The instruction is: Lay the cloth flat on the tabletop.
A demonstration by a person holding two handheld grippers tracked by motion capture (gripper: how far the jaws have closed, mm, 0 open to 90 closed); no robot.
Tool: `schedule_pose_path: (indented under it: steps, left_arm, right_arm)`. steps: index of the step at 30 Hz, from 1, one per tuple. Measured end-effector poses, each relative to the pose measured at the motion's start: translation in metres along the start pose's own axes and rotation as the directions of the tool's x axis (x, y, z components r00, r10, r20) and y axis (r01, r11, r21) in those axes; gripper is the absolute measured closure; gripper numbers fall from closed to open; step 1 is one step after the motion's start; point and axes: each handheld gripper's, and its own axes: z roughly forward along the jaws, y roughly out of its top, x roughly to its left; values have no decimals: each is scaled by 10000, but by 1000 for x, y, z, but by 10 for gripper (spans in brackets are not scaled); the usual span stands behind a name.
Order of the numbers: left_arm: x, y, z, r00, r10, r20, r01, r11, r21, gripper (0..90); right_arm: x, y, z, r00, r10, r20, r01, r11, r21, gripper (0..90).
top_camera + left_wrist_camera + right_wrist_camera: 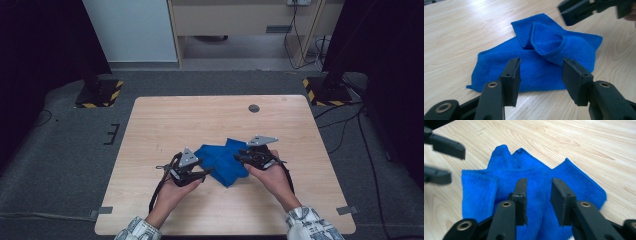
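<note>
The left gripper (541,72) has its jaws spread wide with nothing between them. They hang just above the near edge of the blue cloth (541,60), which lies flat on the desk (456,37) directly ahead of them. Its raised fold sits just beyond the jaw tips, slightly toward the right-hand jaw.

The right gripper (537,195) has its jaws set narrower, yet parted and empty. They are poised over the cloth's own surface, with blue fabric showing through the gap and on both sides. Whether their tips touch the fabric cannot be told.

In the high view the cloth (222,160) lies crumpled between the two grippers, the left gripper (200,172) at its left edge and the right gripper (245,157) at its right edge. Its longer run goes roughly from one gripper to the other, with pointed corners jutting away from the person and one toward them. Both grippers are about equally close to it. The right one looks to be further in over the fabric, while the left stands at the border.

The coming move probably turns on that side-to-side lie. Each gripper faces inward toward the cloth's middle, so each could pinch the edge or corner nearest to it. The left needs to advance a little and close a long way, the right mainly to drop and close.

The cloth sits a little toward the person's side of the desk's centre, well short of the round grommet (254,108) near the desk's far edge.
</note>
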Motion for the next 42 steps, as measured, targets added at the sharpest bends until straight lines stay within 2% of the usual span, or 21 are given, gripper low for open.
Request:
schedule_pose_path:
  steps: [6, 12, 13, 16, 19, 23, 25, 28, 31, 33, 36, 38, 42]
  left_arm:
    - [-5, 1, 5, 9996, -100, 276, 102, 9999, -69, 460]
    - [-9, 2, 13, 9987, -198, 477, 204, 9997, -123, 387]
    - [-11, 3, 16, 9983, -185, 545, 192, 9997, -122, 370]
    - [-14, 4, 22, 9986, 8, 532, -4, 10000, -75, 340]
    - [-14, 3, 26, 9979, -146, 625, 150, 9999, -50, 329]
    - [-10, 4, 27, 9963, -412, 755, 423, 9990, -135, 332]
    - [-7, 5, 28, 9946, -608, 839, 622, 9980, -141, 377]
    - [-5, 6, 30, 9924, -718, 1002, 732, 9973, -102, 450]
    - [-5, 8, 32, 9925, -568, 1085, 563, 9984, 82, 544]
    - [-5, 9, 35, 9923, -358, 1190, 329, 9991, 268, 647]
    - [-4, 9, 40, 9882, -499, 1449, 448, 9983, 379, 805]
    - [-4, 10, 43, 9866, -420, 1578, 342, 9980, 522, 867]
    - [-2, 14, 41, 9893, -299, 1430, 230, 9985, 496, 885]
  right_arm:
    - [0, 6, 18, 10000, 1, -11, -1, 9995, 318, 602]
    - [-1, 3, 28, 9997, 224, -65, -221, 9988, 448, 582]
    - [-2, 2, 29, 9998, 177, -76, -173, 9987, 472, 591]
    - [-3, 1, 31, 9997, 188, -162, -180, 9989, 442, 700]
    - [-4, 1, 30, 9996, 192, -214, -184, 9991, 392, 783]
    - [-4, 1, 29, 9994, 172, -286, -159, 9989, 446, 831]
    - [-4, 1, 29, 9995, 113, -299, -100, 9989, 448, 875]
    - [-3, 1, 28, 9996, 93, -270, -81, 9990, 434, 884]
    - [-3, 0, 26, 9997, 138, -180, -129, 9988, 477, 886]
    - [-3, -1, 26, 9999, 111, -124, -104, 9986, 516, 888]
    - [-2, -4, 24, 9999, 146, -86, -141, 9983, 560, 888]
    - [-3, -5, 24, 9999, 129, -38, -127, 9984, 559, 889]
    - [-4, -6, 21, 9998, 178, 40, -180, 9984, 541, 889]
